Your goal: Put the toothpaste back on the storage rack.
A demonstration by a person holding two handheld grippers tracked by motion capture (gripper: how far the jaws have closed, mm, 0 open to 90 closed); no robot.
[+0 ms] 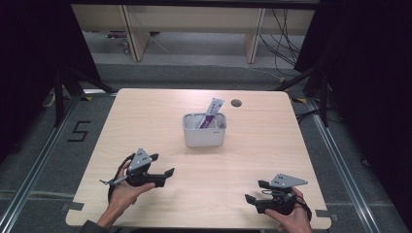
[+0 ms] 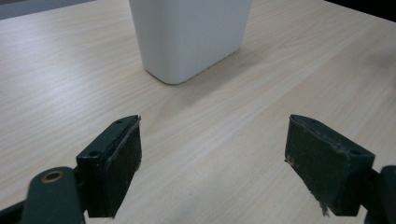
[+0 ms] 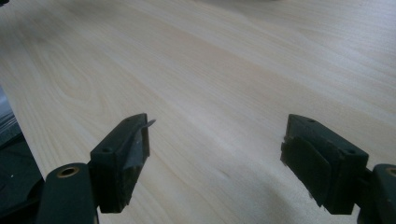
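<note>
Pale wood-grain table [image 1: 145,126] w/ rounded corners carries the whole setup, seen from the high view. At near left, the left gripper [image 1: 165,177], black w/ a grey three-cornered plate on top, sits in the person's left hand [image 1: 127,187] just above the tabletop, pointing right and a bit far-ward; its jaws stand wide apart w/ nothing between them. In the left gripper view the left gripper [image 2: 212,158] shows the same wide gap over bare wood, and the white rectangular plastic container [image 2: 189,37] stands upright ahead of the jaws, near but not touching. In the high view that white container [image 1: 204,136] is at table centre, a bit toward the far side, well apart from both grippers; a white-and-purple tube [image 1: 212,114] leans in it, tilted right, top poking above the rim. Just far-right of it, a small round dark hole [image 1: 236,103] in the tabletop. At near right, the right gripper [image 1: 255,191], same build, held in the right hand [image 1: 291,216], points left; jaws wide, empty. The right gripper view shows the right gripper [image 3: 215,154] open over bare wood.
</note>
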